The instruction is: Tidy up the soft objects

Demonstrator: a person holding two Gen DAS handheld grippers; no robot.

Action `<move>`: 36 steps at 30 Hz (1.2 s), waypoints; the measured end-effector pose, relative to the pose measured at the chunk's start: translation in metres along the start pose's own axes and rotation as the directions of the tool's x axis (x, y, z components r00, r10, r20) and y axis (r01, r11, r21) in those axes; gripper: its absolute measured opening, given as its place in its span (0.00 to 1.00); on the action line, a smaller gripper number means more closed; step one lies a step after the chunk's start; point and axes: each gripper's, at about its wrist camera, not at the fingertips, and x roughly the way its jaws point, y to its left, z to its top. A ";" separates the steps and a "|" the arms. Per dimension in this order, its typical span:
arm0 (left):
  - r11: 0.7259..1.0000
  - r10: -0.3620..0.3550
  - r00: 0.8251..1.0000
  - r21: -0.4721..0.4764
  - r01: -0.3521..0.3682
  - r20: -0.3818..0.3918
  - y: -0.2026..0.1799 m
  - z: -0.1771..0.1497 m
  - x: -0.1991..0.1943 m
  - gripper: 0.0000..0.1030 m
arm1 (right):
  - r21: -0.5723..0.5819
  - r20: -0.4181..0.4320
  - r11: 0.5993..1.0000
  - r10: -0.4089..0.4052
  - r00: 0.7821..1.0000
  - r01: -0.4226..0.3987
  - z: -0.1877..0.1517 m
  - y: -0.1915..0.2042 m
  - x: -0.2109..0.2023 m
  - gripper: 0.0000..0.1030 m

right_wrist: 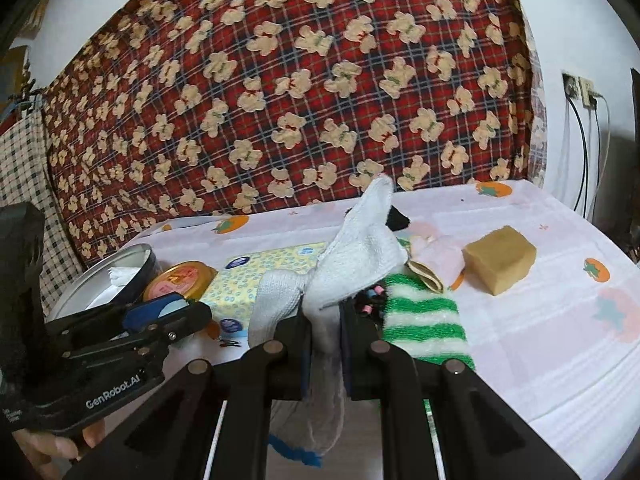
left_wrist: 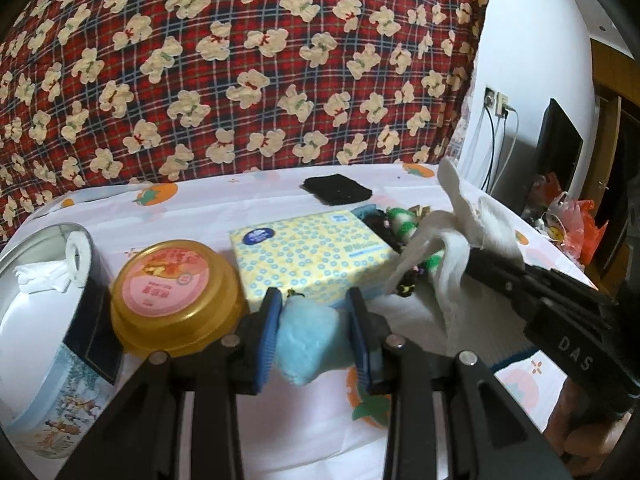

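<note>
Left claw (left_wrist: 312, 344) pinching blue plush (left_wrist: 306, 338), low over worktop (left_wrist: 420, 432), just front of yellow tissue pack (left_wrist: 312, 256). Right claw (right_wrist: 325, 340) pinching white cloth (right_wrist: 352, 264); cloth long axis runs up and away from claw. Open tin (left_wrist: 44, 304) lies left, nearer left claw.

A: Backdrop?
B: Blanket (left_wrist: 240, 60) in red-navy plaid w/ cream teddy bears. Surface (right_wrist: 540, 320) cloth pale pink-white, orange tomato prints w/ green stems.
A: Items?
B: Tissue pack (left_wrist: 312, 256) yellow w/ blue rings; tub (left_wrist: 172, 300) amber, pink label. Plush (left_wrist: 308, 344) light blue betw. blue pads of black left gripper (left_wrist: 314, 336). Towel (right_wrist: 360, 256) white-grey. Striped cloth (right_wrist: 424, 324) green/white. Sponge (right_wrist: 500, 260) tan. Pad (left_wrist: 336, 189) black.
</note>
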 end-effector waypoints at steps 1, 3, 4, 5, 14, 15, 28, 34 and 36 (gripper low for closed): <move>1.000 0.004 1.000 -0.001 -0.004 0.003 0.002 0.000 -0.002 0.31 | -0.003 0.001 1.000 0.009 1.000 -0.009 0.000 0.003 0.000 0.13; 1.000 0.013 1.000 -0.005 -0.013 0.014 0.006 0.000 -0.007 0.31 | -0.004 0.001 1.000 0.030 1.000 -0.030 0.002 0.009 -0.001 0.13; 1.000 0.016 1.000 -0.007 -0.016 0.022 0.008 0.001 -0.010 0.31 | -0.006 0.003 0.999 0.039 0.999 -0.039 0.003 0.012 -0.001 0.13; 1.000 0.019 0.999 -0.011 -0.019 0.034 0.012 0.002 -0.015 0.31 | -0.011 0.008 0.998 0.056 0.998 -0.056 0.005 0.018 -0.001 0.13; 0.979 0.180 0.976 -0.123 -0.165 0.123 0.094 0.012 -0.067 0.31 | -0.099 0.023 0.957 0.277 0.961 -0.274 0.032 0.103 0.012 0.13; 0.971 0.215 0.968 -0.135 -0.198 0.127 0.106 0.012 -0.072 0.31 | -0.116 0.027 0.946 0.307 0.951 -0.302 0.035 0.119 0.016 0.13; 0.821 0.505 0.863 -0.316 -0.475 0.015 0.260 -0.016 -0.085 0.31 | -0.163 -0.177 0.832 0.504 0.846 -0.530 0.015 0.275 0.110 0.13; 0.778 0.550 0.832 -0.320 -0.540 -0.068 0.289 -0.029 -0.065 0.35 | -0.135 -0.277 0.818 0.511 0.814 -0.559 0.002 0.299 0.158 0.13; 0.776 0.548 0.834 -0.331 -0.537 -0.068 0.293 -0.029 -0.065 0.47 | -0.134 -0.302 0.809 0.517 0.801 -0.572 0.000 0.302 0.168 0.13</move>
